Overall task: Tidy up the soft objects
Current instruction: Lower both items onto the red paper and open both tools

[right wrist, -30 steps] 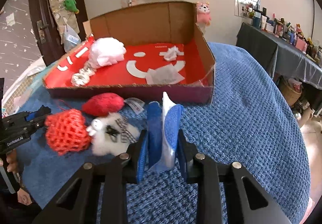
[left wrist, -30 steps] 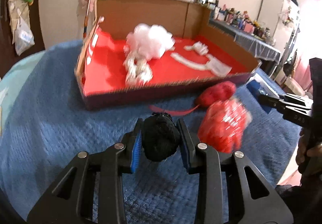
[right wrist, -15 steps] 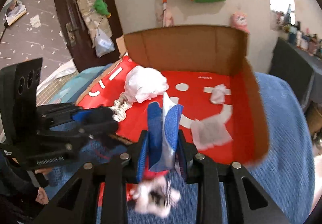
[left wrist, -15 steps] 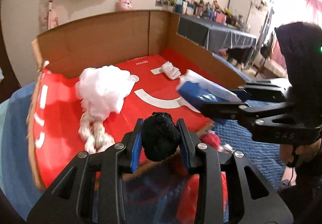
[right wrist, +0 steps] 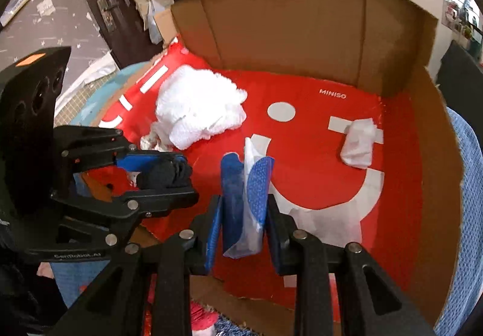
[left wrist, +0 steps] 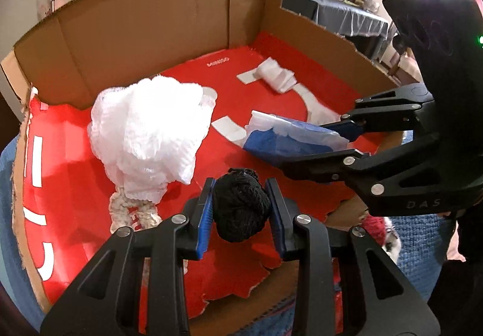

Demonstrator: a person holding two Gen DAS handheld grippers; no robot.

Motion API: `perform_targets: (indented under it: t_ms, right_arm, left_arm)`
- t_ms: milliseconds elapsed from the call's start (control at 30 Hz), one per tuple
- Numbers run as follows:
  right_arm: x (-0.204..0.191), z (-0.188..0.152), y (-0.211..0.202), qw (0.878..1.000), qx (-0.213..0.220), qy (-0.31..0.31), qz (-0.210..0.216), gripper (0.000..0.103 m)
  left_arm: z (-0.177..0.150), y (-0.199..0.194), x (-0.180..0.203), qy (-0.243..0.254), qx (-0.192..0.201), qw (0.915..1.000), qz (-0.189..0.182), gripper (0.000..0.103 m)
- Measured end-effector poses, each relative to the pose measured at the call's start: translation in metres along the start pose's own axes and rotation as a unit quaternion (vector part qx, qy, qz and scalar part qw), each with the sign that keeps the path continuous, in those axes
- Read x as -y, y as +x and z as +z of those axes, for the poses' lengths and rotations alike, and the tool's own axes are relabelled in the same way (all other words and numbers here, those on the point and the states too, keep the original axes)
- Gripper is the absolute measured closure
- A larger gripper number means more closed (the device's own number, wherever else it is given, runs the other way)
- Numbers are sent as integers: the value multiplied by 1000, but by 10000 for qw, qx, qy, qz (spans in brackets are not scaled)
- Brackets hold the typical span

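Both grippers hang over the shallow cardboard box with the red printed floor (left wrist: 271, 43), the landmark here. The left gripper (left wrist: 240, 210) has its jaws clamped on a black ball of yarn (left wrist: 240, 204), held above the box's near-left floor, just in front of the fluffy white mesh pouf (left wrist: 151, 130) and its braided cord. The right gripper (right wrist: 244, 215) has its jaws closed on a blue cloth in a clear plastic sleeve (right wrist: 246, 197), above the box's near-centre floor. The sleeve's long axis runs forward along the fingers, toward the back wall. A crumpled white tissue (right wrist: 359, 142) lies near the box's right wall.

Judged next: release, each load falling straight down into the box. The clearance beneath each load cannot be read. Red and white soft items outside the box's near edge are cut off and hard to identify.
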State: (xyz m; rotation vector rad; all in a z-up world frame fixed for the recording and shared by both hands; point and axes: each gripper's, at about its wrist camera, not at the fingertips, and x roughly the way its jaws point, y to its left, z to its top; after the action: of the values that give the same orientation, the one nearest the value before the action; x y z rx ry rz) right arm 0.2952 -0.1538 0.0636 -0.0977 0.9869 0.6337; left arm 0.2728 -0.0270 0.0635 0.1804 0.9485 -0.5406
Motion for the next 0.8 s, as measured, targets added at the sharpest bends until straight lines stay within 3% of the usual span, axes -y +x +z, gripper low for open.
perform_targets:
  t_ms: [800]
  right_arm:
    - [2,0,11,9996,-263,-94,25,64]
  left_arm:
    - [-5,11,-3,81,-66,9999,28,72]
